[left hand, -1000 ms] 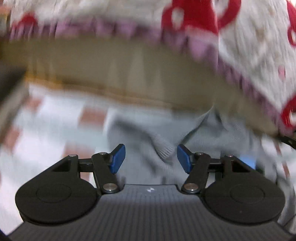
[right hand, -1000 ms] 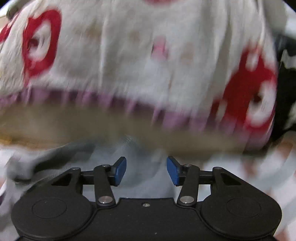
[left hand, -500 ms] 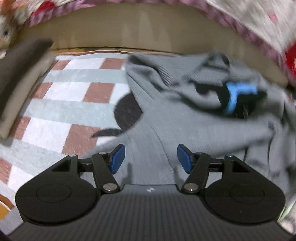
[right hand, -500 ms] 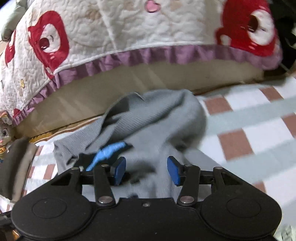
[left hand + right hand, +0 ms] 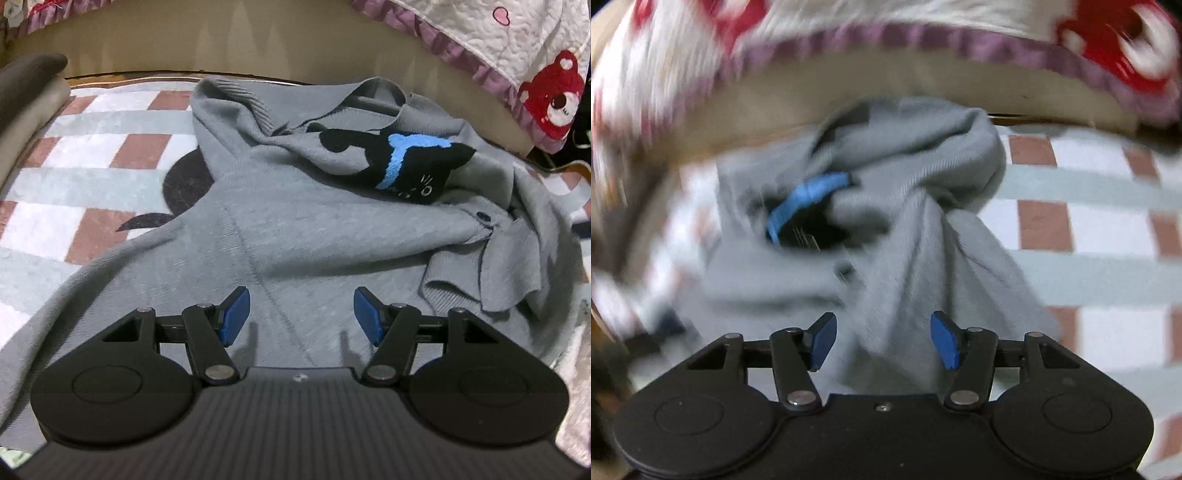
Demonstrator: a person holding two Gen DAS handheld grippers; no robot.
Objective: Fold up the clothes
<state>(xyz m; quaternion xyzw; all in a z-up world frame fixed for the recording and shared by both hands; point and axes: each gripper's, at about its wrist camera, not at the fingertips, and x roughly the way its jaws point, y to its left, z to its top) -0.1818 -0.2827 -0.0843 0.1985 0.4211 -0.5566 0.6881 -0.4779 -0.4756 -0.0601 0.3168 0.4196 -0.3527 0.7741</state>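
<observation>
Covering the floor is a checked rug [image 5: 92, 162] in white, pale green and brick red, and along its far side runs a beige bed base [image 5: 229, 40] with a quilt [image 5: 517, 40] hanging over it, white with red bears and a purple frill. On the rug, up against that base, lies the grey sweater [image 5: 295, 229], rumpled and unfolded, one sleeve trailing toward the left of the left wrist view and loose folds heaped on the right. Near its far edge a black patch [image 5: 417, 166] with a bright blue stripe faces up among the creases. At the far left a dark cushion [image 5: 22, 85] pokes into view.

The left gripper [image 5: 301, 317] hangs over the near part of the sweater, blue pads spread wide, nothing between them. The right gripper [image 5: 882, 339] is likewise spread and holding nothing, with a ridge of grey cloth rising ahead of it; this view is smeared, so whether the pads touch the fabric is hard to say. A small dark button [image 5: 481, 214] sits on the sweater's right fold.
</observation>
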